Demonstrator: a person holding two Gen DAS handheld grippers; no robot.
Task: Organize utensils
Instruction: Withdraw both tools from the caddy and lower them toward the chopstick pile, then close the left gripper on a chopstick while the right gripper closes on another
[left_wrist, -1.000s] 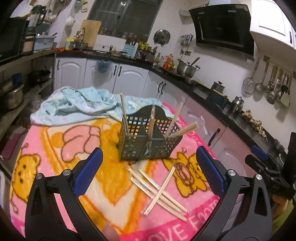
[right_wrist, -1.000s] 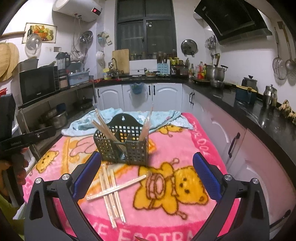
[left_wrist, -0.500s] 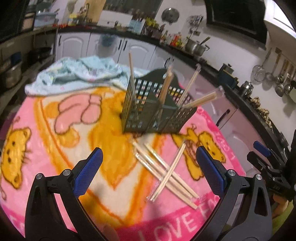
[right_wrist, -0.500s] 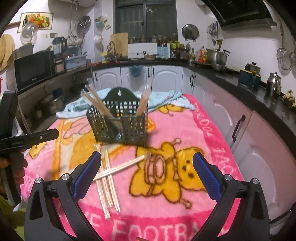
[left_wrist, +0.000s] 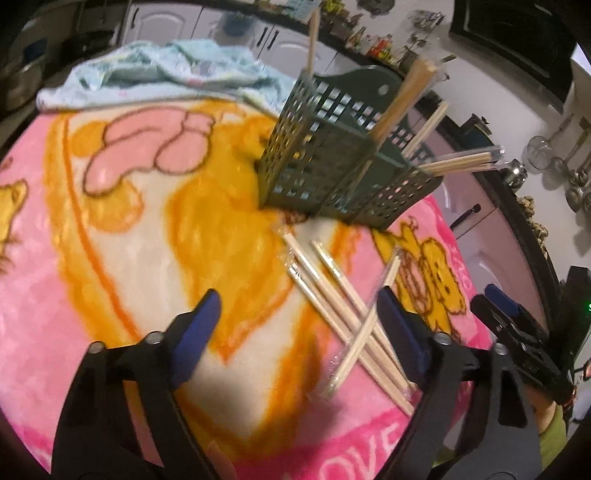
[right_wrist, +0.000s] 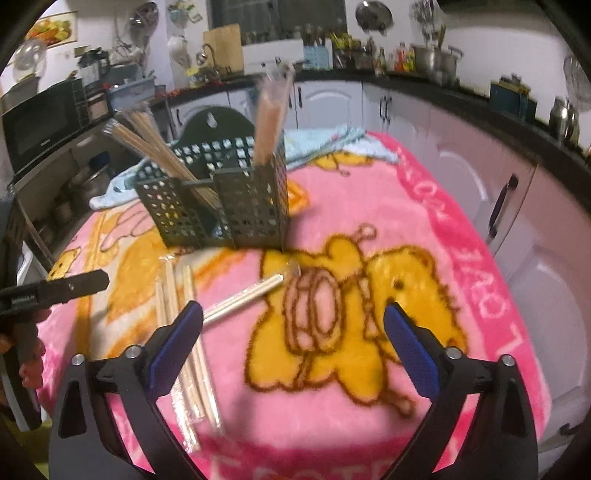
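A dark green perforated utensil caddy (left_wrist: 332, 162) stands on the pink cartoon blanket (left_wrist: 129, 258), with wrapped chopstick pairs standing in its compartments. It also shows in the right wrist view (right_wrist: 229, 206). Several wrapped chopstick pairs (left_wrist: 347, 314) lie crossed on the blanket in front of the caddy, and show in the right wrist view (right_wrist: 192, 332). My left gripper (left_wrist: 299, 325) is open and empty, low over the blanket, its right finger over the loose chopsticks. My right gripper (right_wrist: 291, 343) is open and empty, its left finger above the loose chopsticks.
A crumpled light blue cloth (left_wrist: 155, 74) lies behind the caddy. The right gripper shows at the right edge of the left wrist view (left_wrist: 524, 339). Kitchen counters with pots and bottles (right_wrist: 436, 66) run behind and to the right of the table.
Both grippers have moved forward and down toward the blanket. The caddy and the loose chopsticks look larger and closer. Both stay open and empty.
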